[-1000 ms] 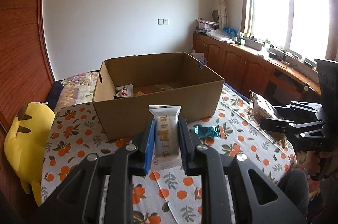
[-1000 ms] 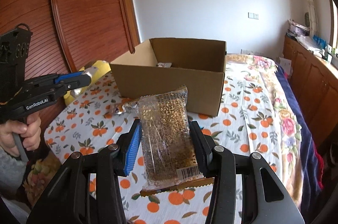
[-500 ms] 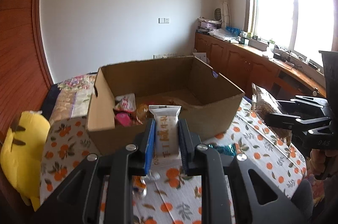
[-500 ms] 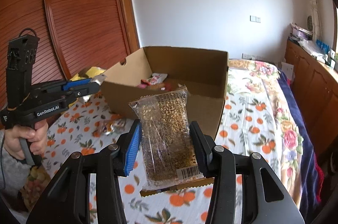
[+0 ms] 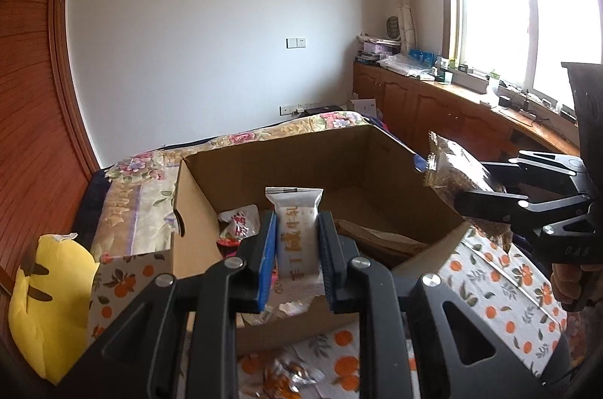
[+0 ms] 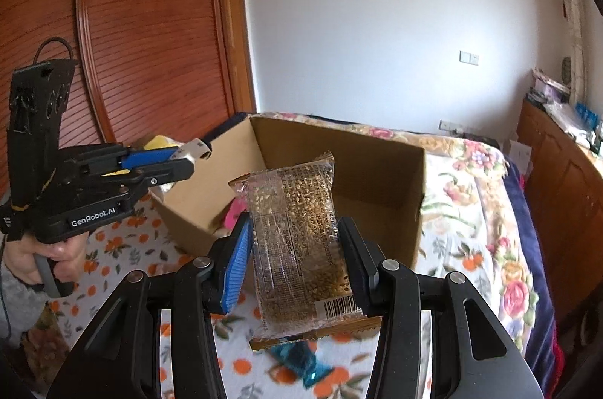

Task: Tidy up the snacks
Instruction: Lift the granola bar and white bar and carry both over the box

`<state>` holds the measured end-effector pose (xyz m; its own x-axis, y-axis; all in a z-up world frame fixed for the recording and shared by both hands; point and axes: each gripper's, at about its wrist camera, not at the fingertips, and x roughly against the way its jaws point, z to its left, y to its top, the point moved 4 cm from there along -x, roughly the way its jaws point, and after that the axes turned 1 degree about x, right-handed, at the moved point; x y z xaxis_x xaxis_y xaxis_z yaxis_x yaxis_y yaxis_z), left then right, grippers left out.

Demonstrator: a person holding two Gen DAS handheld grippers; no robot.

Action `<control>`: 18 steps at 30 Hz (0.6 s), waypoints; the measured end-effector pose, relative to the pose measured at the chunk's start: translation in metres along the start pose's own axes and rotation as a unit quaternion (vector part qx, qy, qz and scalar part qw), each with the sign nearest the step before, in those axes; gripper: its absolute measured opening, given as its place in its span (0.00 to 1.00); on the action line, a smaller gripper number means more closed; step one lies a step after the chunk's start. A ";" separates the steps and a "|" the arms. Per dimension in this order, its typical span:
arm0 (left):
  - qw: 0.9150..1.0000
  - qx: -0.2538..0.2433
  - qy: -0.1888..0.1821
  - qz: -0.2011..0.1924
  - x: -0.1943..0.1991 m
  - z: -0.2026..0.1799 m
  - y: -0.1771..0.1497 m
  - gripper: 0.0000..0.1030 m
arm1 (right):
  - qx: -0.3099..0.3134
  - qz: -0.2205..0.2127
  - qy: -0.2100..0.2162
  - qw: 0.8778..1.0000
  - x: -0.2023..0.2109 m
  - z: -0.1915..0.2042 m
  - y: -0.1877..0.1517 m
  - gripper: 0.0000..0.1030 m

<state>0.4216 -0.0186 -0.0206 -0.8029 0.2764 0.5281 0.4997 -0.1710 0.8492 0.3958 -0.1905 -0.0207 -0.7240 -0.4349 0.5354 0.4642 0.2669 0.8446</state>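
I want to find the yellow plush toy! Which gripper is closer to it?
Left. The left gripper, shut on a white snack bar, is at the box's side nearest the yellow plush toy; the right gripper is at the far side.

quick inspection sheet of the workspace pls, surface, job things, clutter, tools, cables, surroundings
surface: bed under an orange-print cloth.
job's things: open cardboard box already holding several wrapped snacks; white snack bar and clear grain-bar pack held up at the box.
clutter: teal candy and a crinkled wrapper loose on the cloth; yellow plush toy beside the box.
grippers: left tool shut on the white snack bar; right tool shut on the grain-bar pack.
cables: thin dark cord loop on top of the left tool.
surroundings: wooden sliding door, window, wall air conditioner, wooden cabinets crowded with items.
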 end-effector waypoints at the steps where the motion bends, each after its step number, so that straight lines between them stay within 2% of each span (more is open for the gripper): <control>1: 1.000 0.001 0.002 0.001 -0.004 0.004 0.001 0.18 | 0.001 0.000 0.002 1.000 -0.005 0.000 0.002 0.45; 10: 1.000 0.013 0.009 0.014 -0.033 0.023 -0.005 0.18 | 0.021 0.008 0.010 1.000 -0.054 -0.001 0.007 0.45; 18: 0.999 0.015 0.009 0.034 -0.056 0.024 -0.015 0.19 | -0.004 0.017 0.018 1.000 -0.078 -0.013 -0.001 0.45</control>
<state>0.4666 -0.0089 -0.0626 -0.7729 0.2480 0.5841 0.5622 -0.1594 0.8115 0.4583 -0.1686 -0.0637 -0.6885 -0.4566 0.5635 0.4927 0.2757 0.8254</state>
